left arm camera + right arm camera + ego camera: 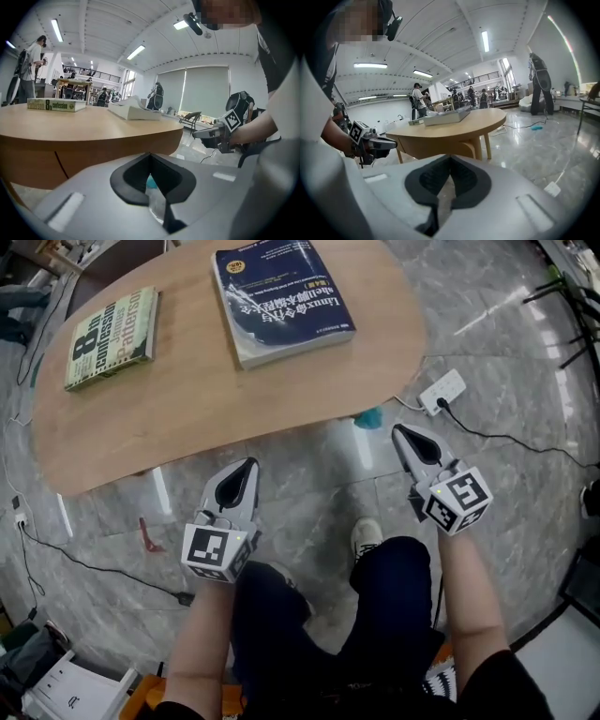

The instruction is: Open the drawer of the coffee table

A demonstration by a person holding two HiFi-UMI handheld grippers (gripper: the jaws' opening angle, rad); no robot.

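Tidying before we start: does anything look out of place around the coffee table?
Nothing damaged or spilled. Only floor litter: a small teal object beside the coffee table and a red scrap farther left.

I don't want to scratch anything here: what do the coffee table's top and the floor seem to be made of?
Coffee table: probably light wood or a wood-look laminate with a matte finish. The top is an even tan with barely any glare, and the pictures can't settle which of the two it is.
Floor: likely polished stone or marble-look tile, glossy. It shows grey veining, straight joints and bright streaks of reflected light.
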